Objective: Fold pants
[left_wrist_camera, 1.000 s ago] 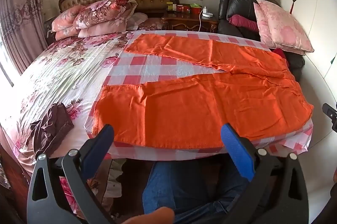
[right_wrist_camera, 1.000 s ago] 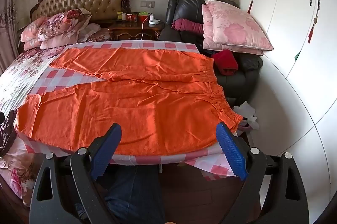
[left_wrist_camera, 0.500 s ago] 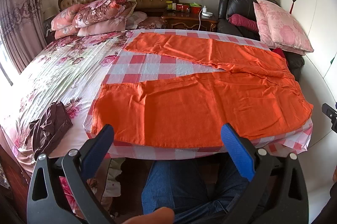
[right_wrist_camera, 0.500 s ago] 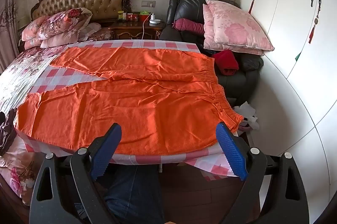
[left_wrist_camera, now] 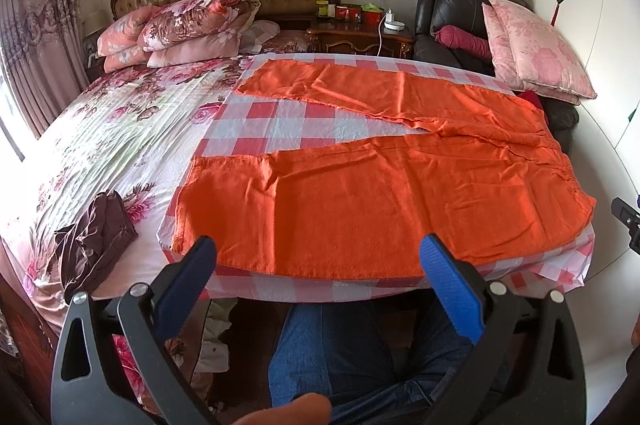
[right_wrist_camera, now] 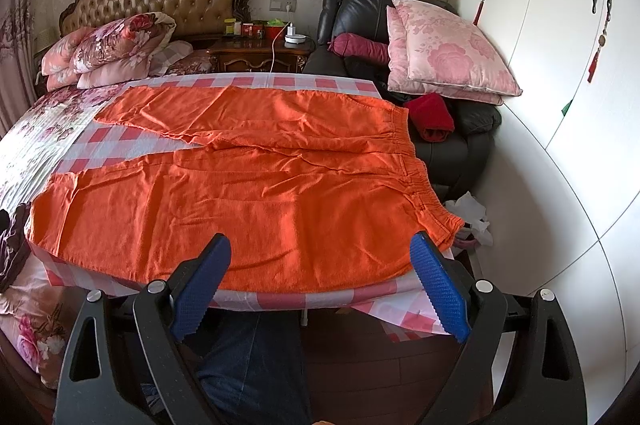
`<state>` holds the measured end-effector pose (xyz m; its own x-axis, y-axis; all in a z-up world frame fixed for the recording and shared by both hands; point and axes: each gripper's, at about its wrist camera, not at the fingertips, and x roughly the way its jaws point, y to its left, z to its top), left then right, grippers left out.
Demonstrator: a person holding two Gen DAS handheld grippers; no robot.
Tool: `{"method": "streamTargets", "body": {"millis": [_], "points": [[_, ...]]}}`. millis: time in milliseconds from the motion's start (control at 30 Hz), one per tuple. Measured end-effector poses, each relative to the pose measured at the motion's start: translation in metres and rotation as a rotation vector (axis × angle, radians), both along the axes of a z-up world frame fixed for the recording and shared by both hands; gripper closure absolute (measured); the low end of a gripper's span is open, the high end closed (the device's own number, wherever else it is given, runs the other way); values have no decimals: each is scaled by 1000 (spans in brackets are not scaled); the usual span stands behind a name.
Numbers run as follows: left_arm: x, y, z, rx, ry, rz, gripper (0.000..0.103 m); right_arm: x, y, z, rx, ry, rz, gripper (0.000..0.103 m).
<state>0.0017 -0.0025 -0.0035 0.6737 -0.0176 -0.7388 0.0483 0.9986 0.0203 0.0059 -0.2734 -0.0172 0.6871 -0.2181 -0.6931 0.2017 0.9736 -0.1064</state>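
Observation:
Orange pants (left_wrist_camera: 360, 193) (right_wrist_camera: 256, 193) lie spread flat on a red-and-white checked cloth (left_wrist_camera: 280, 121) (right_wrist_camera: 100, 141) at the foot of the bed. The legs point left and are splayed apart; the elastic waistband (right_wrist_camera: 420, 177) is at the right. My left gripper (left_wrist_camera: 320, 257) stands open just short of the near leg's front edge, holding nothing. My right gripper (right_wrist_camera: 320, 253) is open too, hovering before the near edge close to the waist, and it holds nothing.
A dark maroon garment (left_wrist_camera: 92, 241) lies on the floral bedspread (left_wrist_camera: 120, 129) at left. Pillows (left_wrist_camera: 188, 25) are stacked by the headboard. A nightstand (right_wrist_camera: 260, 53), a black armchair (right_wrist_camera: 460, 137) with pink cushions, and white wardrobe doors (right_wrist_camera: 560, 65) are on the right. A person's jeans-clad leg (left_wrist_camera: 332, 353) is below.
Both grippers have drifted very slightly, so the bed sits a touch differently in view. The pants have not moved and both grippers stay open.

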Motion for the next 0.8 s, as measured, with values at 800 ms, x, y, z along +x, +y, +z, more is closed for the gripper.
{"method": "streamTargets", "body": {"millis": [800], "points": [[1, 0, -1, -2, 2, 0, 1, 0, 1, -4, -2, 3, 1, 15]]}}
